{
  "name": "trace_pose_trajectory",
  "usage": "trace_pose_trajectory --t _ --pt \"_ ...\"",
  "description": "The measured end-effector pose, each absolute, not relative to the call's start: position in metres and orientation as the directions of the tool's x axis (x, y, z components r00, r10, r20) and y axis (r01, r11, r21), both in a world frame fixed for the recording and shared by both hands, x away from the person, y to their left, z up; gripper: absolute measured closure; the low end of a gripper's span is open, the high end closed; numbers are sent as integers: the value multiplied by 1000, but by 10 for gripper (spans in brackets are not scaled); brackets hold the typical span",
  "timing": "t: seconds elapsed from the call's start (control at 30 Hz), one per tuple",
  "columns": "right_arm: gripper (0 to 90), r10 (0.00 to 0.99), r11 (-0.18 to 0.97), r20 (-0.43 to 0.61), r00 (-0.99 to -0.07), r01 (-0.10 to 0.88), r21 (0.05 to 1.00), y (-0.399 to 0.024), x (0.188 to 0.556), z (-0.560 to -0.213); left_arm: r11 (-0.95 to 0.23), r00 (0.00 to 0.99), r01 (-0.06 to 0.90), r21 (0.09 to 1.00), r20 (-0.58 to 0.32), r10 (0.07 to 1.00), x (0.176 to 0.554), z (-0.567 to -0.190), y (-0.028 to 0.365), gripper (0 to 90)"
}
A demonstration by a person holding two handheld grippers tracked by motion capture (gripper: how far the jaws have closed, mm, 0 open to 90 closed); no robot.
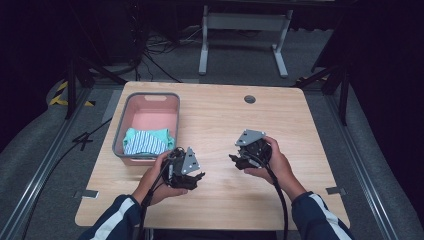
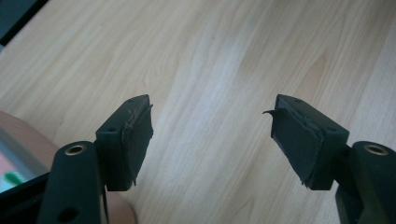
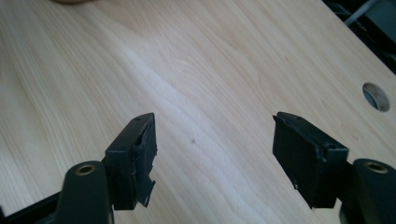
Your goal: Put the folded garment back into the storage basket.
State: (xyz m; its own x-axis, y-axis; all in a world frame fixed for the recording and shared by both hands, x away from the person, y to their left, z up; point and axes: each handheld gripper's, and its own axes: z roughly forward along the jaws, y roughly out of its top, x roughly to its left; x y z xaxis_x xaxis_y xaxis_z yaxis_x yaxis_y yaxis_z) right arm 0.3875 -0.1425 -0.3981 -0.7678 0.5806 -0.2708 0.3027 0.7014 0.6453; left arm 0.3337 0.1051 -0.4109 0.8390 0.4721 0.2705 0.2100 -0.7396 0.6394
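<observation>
A grey-rimmed pink basket (image 1: 150, 96) stands at the table's left side, with a folded teal and white striped cloth (image 1: 146, 141) lying in its near end. My left gripper (image 1: 197, 176) hovers just right of the basket's near corner, open, with only bare wood between its jaws (image 2: 212, 135). My right gripper (image 1: 235, 161) is held over the middle of the table, pointing left, also open and empty (image 3: 212, 149). Both hands keep the grippers low above the wooden tabletop (image 1: 220, 120).
A round cable hole (image 1: 249, 99) sits near the table's far edge and shows as a round hole (image 3: 376, 96) in the right gripper view. Beyond the table stand a white metal frame (image 1: 245, 25) and loose cables on the grey floor. A basket edge (image 2: 14, 158) shows at lower left.
</observation>
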Motion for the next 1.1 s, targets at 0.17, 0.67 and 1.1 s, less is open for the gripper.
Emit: trace_pose_trajectory --t 0.17,0.67,1.1 --pt "313 599 692 -255 -759 330 642 -160 380 -413 -761 862 207 615 254 439 330 -426 98 280" --pt "290 650 631 -208 -731 367 683 -224 343 -453 -755 881 226 615 201 428 320 -456 113 270" --pt "240 727 493 -51 -685 469 733 -283 319 -483 -704 896 297 646 68 440 322 -474 134 233"
